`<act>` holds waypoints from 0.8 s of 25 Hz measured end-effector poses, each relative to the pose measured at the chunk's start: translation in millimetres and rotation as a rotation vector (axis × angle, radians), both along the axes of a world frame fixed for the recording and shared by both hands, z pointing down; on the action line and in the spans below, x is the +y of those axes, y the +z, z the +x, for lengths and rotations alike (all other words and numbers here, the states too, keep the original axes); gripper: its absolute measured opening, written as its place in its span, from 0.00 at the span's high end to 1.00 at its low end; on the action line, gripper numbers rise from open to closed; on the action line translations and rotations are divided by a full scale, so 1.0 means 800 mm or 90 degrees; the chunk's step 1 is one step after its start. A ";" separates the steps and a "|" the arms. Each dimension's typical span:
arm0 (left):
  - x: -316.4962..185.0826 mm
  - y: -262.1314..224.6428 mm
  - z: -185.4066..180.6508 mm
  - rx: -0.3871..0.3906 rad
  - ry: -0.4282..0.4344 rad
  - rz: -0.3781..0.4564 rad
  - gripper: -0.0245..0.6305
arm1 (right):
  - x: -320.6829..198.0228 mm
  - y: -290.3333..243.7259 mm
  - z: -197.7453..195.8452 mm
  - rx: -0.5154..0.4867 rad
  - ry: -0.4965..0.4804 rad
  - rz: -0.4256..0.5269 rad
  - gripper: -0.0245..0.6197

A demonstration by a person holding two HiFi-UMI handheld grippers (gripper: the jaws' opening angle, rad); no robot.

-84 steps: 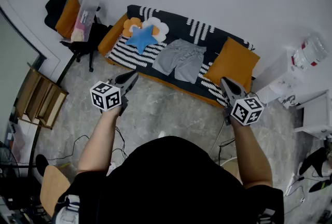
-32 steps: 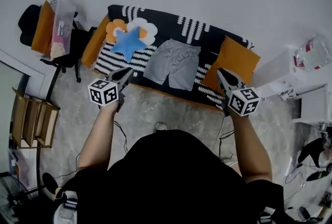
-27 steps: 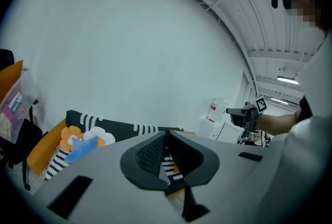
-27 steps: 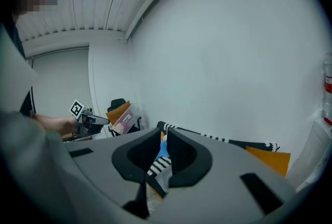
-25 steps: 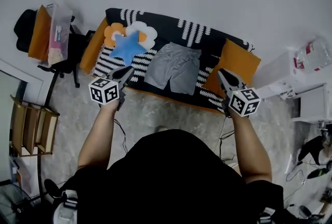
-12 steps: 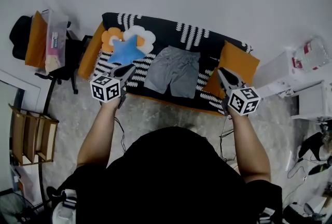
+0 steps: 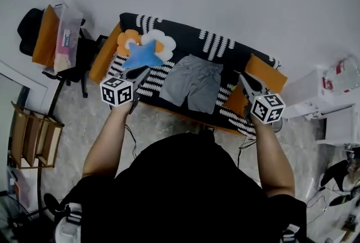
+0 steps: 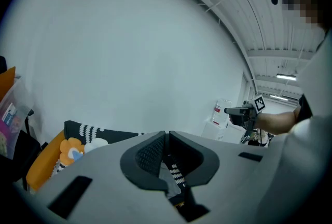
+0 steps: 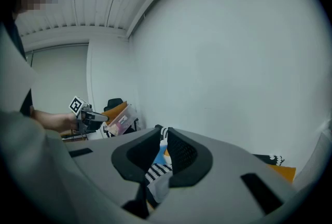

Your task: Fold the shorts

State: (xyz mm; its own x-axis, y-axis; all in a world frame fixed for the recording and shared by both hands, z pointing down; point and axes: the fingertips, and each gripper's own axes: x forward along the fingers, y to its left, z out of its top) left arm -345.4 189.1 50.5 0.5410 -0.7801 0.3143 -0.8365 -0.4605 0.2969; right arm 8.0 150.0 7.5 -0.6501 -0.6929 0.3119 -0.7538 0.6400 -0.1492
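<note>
Right gripper is held out towards a white wall, jaws all but together, nothing between them. In the opening beneath the tips: striped sofa cover, then grey shorts. Far left, the left gripper.
</note>
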 end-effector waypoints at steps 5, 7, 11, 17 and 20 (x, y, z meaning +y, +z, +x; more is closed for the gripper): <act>-0.033 -0.001 0.007 -0.015 -0.026 -0.002 0.90 | -0.051 0.012 0.005 0.012 -0.031 0.005 0.88; -0.050 0.000 0.012 -0.018 -0.038 -0.009 0.90 | -0.077 0.014 0.006 0.015 -0.047 0.004 0.88; -0.087 0.003 0.026 -0.022 -0.065 -0.025 0.90 | -0.136 0.020 0.015 0.009 -0.077 -0.010 0.88; -0.141 0.007 0.043 -0.020 -0.122 -0.043 0.90 | -0.228 0.031 0.025 0.013 -0.137 -0.026 0.87; -0.159 0.012 0.052 -0.021 -0.154 -0.051 0.90 | -0.269 0.041 0.028 0.018 -0.170 -0.030 0.86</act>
